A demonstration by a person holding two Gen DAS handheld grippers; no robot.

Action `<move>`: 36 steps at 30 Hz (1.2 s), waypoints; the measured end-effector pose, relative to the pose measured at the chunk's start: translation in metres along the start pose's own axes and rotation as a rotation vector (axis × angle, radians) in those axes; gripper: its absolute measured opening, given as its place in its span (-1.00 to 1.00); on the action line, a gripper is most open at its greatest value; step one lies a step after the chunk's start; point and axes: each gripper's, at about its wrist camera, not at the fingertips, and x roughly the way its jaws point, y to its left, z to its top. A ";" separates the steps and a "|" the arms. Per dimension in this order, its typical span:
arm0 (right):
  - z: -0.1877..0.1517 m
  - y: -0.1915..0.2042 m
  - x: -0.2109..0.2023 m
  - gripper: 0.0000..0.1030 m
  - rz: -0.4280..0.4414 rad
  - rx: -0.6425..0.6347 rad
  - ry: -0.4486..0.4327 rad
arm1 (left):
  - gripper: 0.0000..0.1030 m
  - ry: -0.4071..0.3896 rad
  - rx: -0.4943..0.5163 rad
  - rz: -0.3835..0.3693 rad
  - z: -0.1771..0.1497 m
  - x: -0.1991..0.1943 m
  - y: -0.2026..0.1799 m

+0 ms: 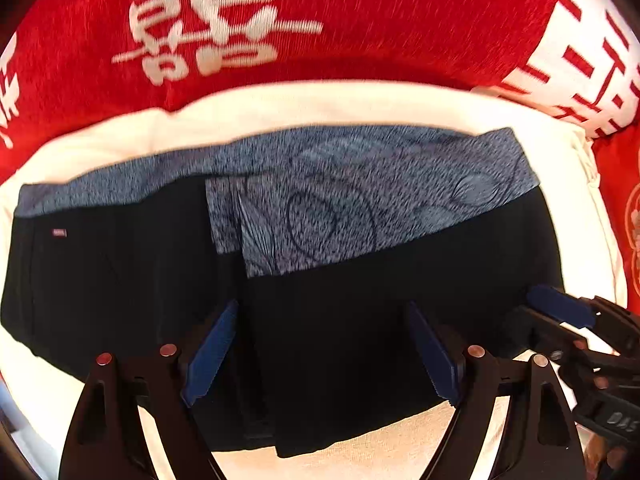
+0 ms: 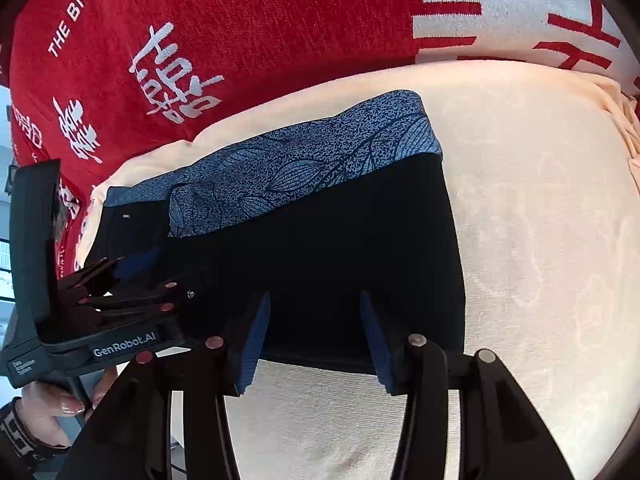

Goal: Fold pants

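The black pants (image 1: 328, 320) lie folded into a compact block on a cream cushion (image 1: 304, 108), their blue-grey leaf-patterned waistband (image 1: 360, 168) running along the far edge and a flap of the same patterned cloth lapping down over the black in the middle. A small pale label (image 1: 59, 233) shows on the black cloth near the left end of the bundle in the left wrist view. Behind the cushion lies a red cloth (image 1: 400, 20) printed with white characters and, off to the right, a white patch with red strokes. The left tongs (image 1: 322, 354) point down over the near half of the pants with their blue pads spread wide; the black cloth lies under the gap, and the pads do not press on it. The right tongs (image 2: 314, 340) hover over the near edge of the bundle, close to its right-hand end, with their blue pads (image 2: 252, 344) parted and nothing pinched, cloth and bare cushion both showing between them. In the right wrist view the left tongs reach in from the left, the housing reading "GenRobot.AI", and a hand (image 2: 48, 404) with pale polished nails grips the handle below it. In the left wrist view the right tongs (image 1: 560, 308) come in from the right edge, one blue pad resting near the right end of the pants.
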 end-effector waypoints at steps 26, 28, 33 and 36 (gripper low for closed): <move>0.002 -0.002 -0.005 0.10 0.031 0.025 0.010 | 1.00 -0.055 -0.096 -0.024 -0.032 -0.014 0.027; -0.001 0.007 -0.006 0.10 -0.015 0.059 0.000 | 1.00 -0.067 -0.101 -0.046 -0.039 -0.027 0.049; -0.004 0.052 0.002 0.11 -0.045 0.044 0.012 | 1.00 -0.062 -0.155 -0.078 -0.059 -0.042 0.108; 0.000 0.085 0.021 0.12 -0.035 -0.006 0.043 | 1.00 -0.060 -0.196 -0.075 -0.062 -0.046 0.141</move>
